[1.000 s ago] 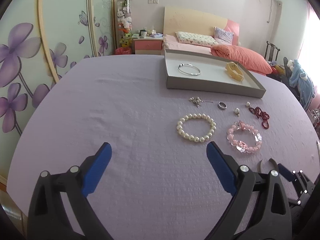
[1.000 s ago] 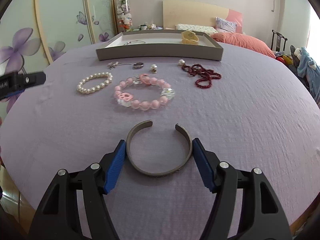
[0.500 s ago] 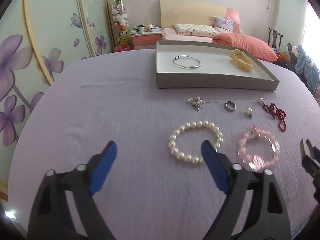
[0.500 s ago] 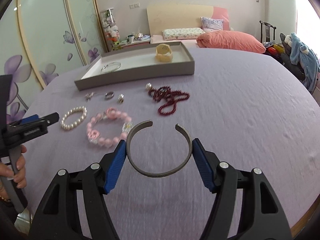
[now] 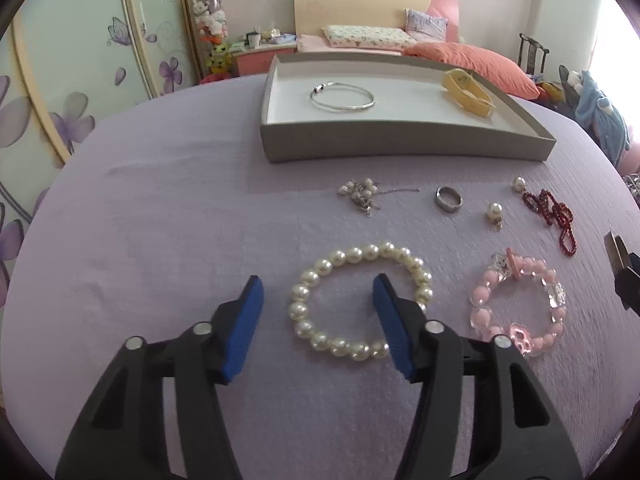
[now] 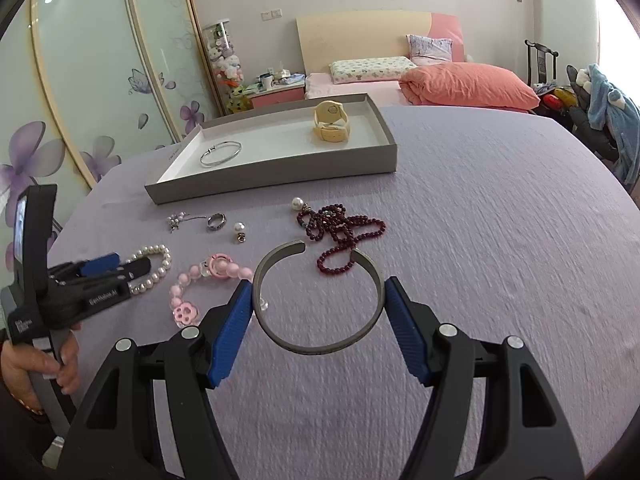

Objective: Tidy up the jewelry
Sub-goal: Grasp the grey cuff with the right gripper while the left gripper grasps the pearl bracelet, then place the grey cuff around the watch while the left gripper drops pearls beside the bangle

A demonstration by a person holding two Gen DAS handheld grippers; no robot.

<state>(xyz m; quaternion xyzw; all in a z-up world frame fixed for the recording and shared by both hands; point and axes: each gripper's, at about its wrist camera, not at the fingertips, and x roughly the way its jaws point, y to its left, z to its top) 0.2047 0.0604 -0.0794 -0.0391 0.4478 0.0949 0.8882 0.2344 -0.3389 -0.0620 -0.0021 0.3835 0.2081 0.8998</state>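
Note:
My left gripper (image 5: 318,312) hovers low over the white pearl bracelet (image 5: 360,254) on the purple cloth. Its jaws are closing, with the right finger inside the ring and the bracelet's left side between the pads, which are not touching it. In the right wrist view this gripper (image 6: 132,264) sits over the pearl bracelet (image 6: 156,276). My right gripper (image 6: 318,312) is shut on a dark grey open cuff bangle (image 6: 316,348), held above the cloth. The grey tray (image 5: 400,146) at the back holds a silver bangle (image 5: 372,98) and a yellow watch (image 5: 468,94).
Loose on the cloth lie a pink bead bracelet (image 5: 480,296), a dark red bead necklace (image 5: 554,216), a silver ring (image 5: 448,206), two pearl earrings (image 5: 494,211) and a small pearl cluster pin (image 5: 360,192). A bed and a wardrobe stand behind the table.
The left gripper came forward and down over the pearl bracelet and its jaws narrowed. The right gripper lifted the cuff off the cloth and carried it toward the red necklace.

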